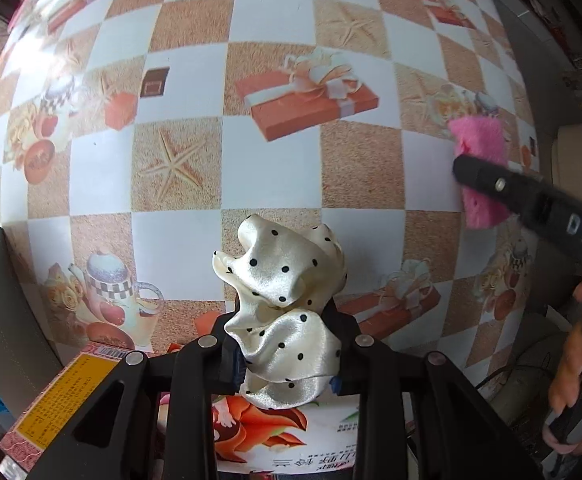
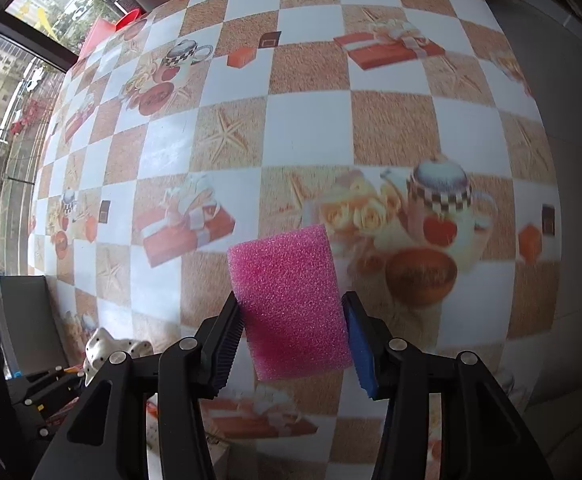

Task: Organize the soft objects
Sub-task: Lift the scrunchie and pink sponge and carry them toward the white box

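My left gripper [image 1: 287,344] is shut on a cream satin scrunchie with black dots [image 1: 283,280] and holds it above the table. My right gripper [image 2: 291,332] is shut on a pink sponge [image 2: 291,304] and holds it over the checkered tablecloth [image 2: 311,120]. In the left wrist view the right gripper [image 1: 491,184] and the sponge [image 1: 481,140] appear at the far right. In the right wrist view the scrunchie [image 2: 107,350] and the left gripper [image 2: 51,384] show at the lower left.
A printed cardboard box [image 1: 71,392] lies under the left gripper at the table's near edge. A dark chair [image 2: 31,320] stands at the left. A window [image 2: 19,60] is at the far left, and grey floor [image 2: 571,120] lies to the right.
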`<action>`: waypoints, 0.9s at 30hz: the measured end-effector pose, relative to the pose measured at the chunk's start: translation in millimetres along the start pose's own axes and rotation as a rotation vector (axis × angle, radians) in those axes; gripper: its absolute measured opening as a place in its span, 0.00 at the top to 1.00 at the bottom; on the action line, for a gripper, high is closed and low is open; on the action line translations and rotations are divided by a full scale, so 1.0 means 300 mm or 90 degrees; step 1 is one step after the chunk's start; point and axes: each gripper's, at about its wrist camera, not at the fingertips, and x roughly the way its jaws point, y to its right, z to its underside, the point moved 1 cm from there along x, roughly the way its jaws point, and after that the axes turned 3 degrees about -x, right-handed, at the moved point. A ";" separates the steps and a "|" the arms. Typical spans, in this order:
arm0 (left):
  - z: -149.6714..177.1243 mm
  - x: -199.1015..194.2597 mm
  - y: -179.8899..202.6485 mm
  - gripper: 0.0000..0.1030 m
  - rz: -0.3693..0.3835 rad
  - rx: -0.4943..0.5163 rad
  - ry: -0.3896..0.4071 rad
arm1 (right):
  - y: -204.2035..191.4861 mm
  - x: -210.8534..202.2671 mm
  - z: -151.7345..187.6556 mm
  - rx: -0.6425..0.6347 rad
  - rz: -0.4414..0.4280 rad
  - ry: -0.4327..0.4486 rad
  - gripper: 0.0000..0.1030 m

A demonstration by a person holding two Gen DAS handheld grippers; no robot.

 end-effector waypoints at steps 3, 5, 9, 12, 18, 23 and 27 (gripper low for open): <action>0.012 -0.057 -0.006 0.68 0.006 0.008 0.025 | -0.015 -0.034 0.027 0.005 -0.006 0.002 0.51; 0.017 -0.096 -0.027 0.68 0.009 0.010 0.043 | -0.068 -0.047 0.009 0.002 -0.010 0.008 0.51; 0.043 -0.167 -0.066 0.68 0.008 0.015 0.079 | -0.153 -0.102 0.002 -0.014 -0.017 0.026 0.51; 0.051 -0.212 -0.118 0.68 0.007 0.012 0.103 | -0.227 -0.123 -0.001 -0.028 -0.021 0.037 0.51; 0.095 -0.274 -0.223 0.68 0.015 -0.016 0.132 | -0.361 -0.158 0.023 -0.056 -0.027 0.047 0.51; 0.141 -0.335 -0.306 0.68 0.019 -0.025 0.156 | -0.454 -0.188 0.043 -0.070 -0.027 0.055 0.51; 0.170 -0.369 -0.351 0.68 0.031 -0.030 0.170 | -0.511 -0.217 0.064 -0.080 -0.023 0.064 0.51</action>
